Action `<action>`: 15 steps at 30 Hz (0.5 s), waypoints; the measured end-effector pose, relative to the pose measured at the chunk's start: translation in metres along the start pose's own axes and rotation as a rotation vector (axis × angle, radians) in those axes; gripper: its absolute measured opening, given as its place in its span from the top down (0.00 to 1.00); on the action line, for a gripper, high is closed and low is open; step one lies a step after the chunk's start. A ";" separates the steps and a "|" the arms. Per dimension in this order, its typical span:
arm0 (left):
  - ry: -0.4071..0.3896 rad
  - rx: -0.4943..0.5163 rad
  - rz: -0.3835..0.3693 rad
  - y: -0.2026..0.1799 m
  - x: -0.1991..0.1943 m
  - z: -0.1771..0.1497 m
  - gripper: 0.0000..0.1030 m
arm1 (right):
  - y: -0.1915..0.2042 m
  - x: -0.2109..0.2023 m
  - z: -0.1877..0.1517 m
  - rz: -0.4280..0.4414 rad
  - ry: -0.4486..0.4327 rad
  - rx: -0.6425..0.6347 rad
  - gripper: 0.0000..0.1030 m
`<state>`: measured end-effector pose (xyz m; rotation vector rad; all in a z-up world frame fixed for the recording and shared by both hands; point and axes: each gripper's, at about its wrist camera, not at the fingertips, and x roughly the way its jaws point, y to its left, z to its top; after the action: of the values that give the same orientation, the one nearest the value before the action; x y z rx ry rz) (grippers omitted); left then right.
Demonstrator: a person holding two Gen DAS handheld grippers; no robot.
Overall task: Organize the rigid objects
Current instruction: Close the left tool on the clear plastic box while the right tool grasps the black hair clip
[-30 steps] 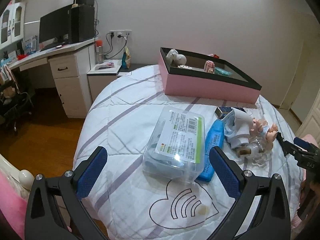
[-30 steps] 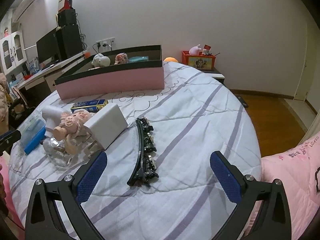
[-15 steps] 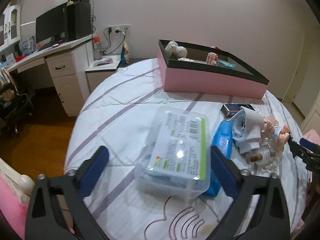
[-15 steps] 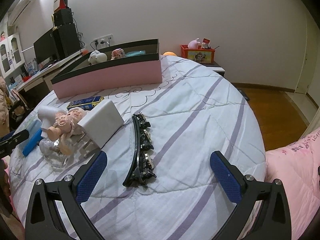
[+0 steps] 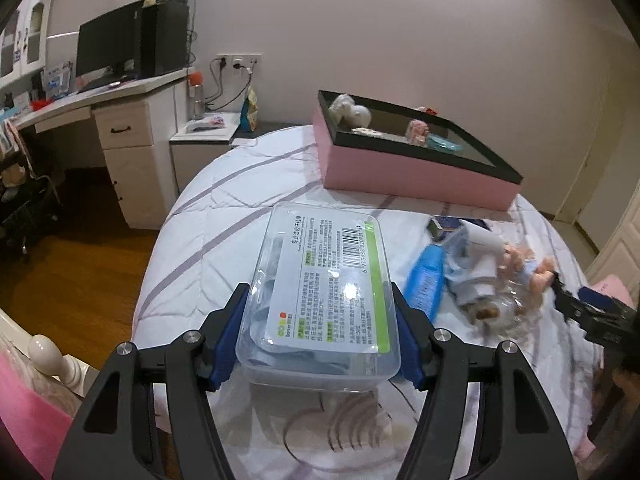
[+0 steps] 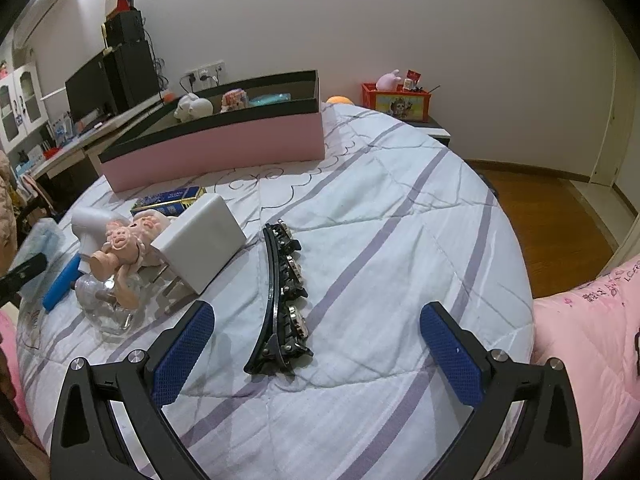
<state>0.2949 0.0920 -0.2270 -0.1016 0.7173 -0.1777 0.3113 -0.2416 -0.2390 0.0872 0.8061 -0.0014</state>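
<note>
A clear plastic box [image 5: 324, 280] with a printed label lies on the striped bed cover. My left gripper [image 5: 318, 292] straddles its near end; the jaws are closing and both blue pads [image 5: 230, 332] touch the box's sides. My right gripper [image 6: 316, 312] is open above the cover, with the near end of a long black hair clip [image 6: 280, 300] between its fingers, untouched. At the back stands a pink storage box with a black rim [image 5: 416, 176] [image 6: 216, 148], holding small figurines.
Beside the clear box lie a blue tube [image 5: 426, 280], a doll [image 6: 120, 244], a glass bottle [image 6: 104, 304], a white block [image 6: 200, 240] and a dark blue packet [image 6: 172, 198]. A desk [image 5: 120, 120] stands left of the bed; wooden floor surrounds it.
My left gripper's jaws have come in from wide open to the sides of the clear box, which now looks closer. The right gripper has stayed put and open.
</note>
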 end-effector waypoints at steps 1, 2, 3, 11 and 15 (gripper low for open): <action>-0.003 0.004 -0.010 -0.002 -0.004 -0.001 0.36 | 0.001 0.002 0.002 0.003 0.010 -0.009 0.00; -0.002 0.010 -0.021 -0.005 -0.006 -0.003 0.36 | 0.002 0.003 0.004 0.010 0.018 -0.016 0.00; 0.001 0.014 -0.025 -0.007 -0.007 -0.004 0.36 | 0.003 0.004 0.007 0.020 0.020 -0.022 0.00; 0.015 0.020 -0.041 -0.014 -0.008 -0.007 0.36 | 0.003 0.012 0.014 0.061 0.023 -0.028 0.41; 0.015 0.016 -0.044 -0.014 -0.008 -0.006 0.36 | 0.004 0.012 0.013 0.048 0.025 -0.034 0.46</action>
<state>0.2832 0.0797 -0.2243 -0.1009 0.7294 -0.2261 0.3296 -0.2387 -0.2386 0.0739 0.8281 0.0587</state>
